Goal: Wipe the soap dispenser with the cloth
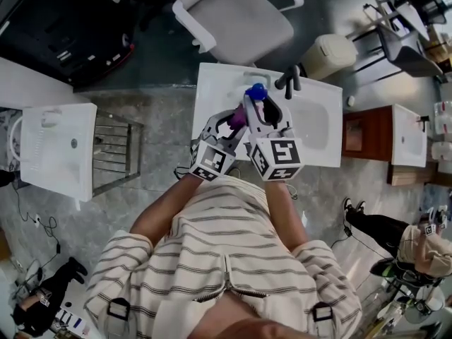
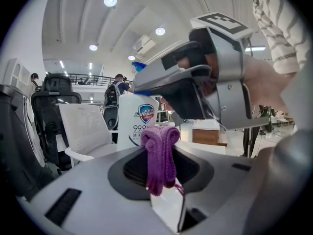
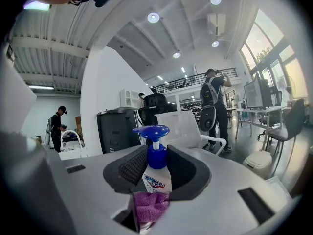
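My right gripper (image 1: 260,110) is shut on the white soap dispenser (image 3: 156,175), which has a blue pump (image 1: 256,90), and holds it upright above the white sink counter (image 1: 321,129). The bottle sits between the dark pads (image 3: 129,168). A folded purple cloth (image 2: 160,153) is pinched in my left gripper (image 1: 232,122), which is shut on it. In the left gripper view the cloth lies against the bottle's labelled front (image 2: 138,124), with the right gripper (image 2: 195,89) over it. The right gripper view has the cloth (image 3: 150,205) low against the bottle's near side.
A dark faucet (image 1: 289,80) stands at the counter's far edge beside the basin. A white office chair (image 1: 233,20) and a cream bin (image 1: 328,55) stand beyond. Another white basin (image 1: 56,147) is at the left and a wooden cabinet (image 1: 367,133) at the right.
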